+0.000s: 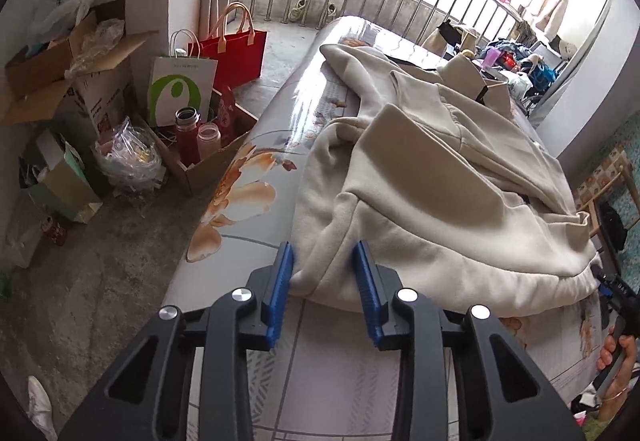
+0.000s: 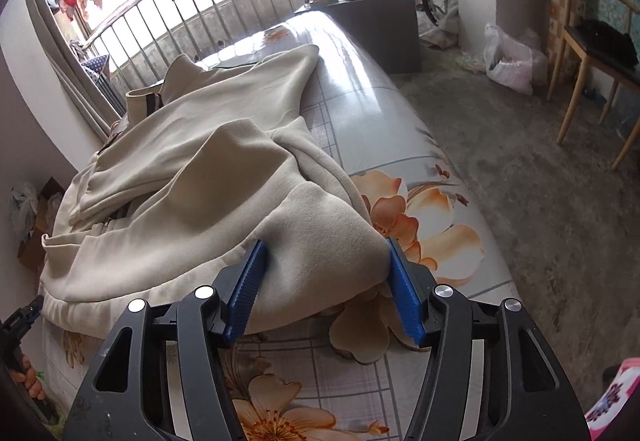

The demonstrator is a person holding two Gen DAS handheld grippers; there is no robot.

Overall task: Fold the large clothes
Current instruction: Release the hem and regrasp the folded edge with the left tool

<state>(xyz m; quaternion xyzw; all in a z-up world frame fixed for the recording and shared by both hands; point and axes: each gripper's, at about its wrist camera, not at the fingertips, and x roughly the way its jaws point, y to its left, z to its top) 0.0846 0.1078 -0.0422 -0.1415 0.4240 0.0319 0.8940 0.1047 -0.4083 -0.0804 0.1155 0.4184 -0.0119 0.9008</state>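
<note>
A beige jacket (image 1: 432, 177) lies rumpled on the flowered surface (image 1: 240, 177). At its near edge, the left hand-held gripper (image 1: 324, 261) and the right hand-held gripper (image 2: 324, 257) each gape wide around a hem corner, unclamped.

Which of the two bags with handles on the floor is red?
The red bag, the one farther back by the railing. The other one, the white bag, stands nearer and has a green shape on its front.

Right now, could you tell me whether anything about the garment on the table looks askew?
Yes: the beige coat lies rumpled on the floral table, its sleeve flopped across the body in uneven folds, and its hem overhangs the near table edge.
</note>
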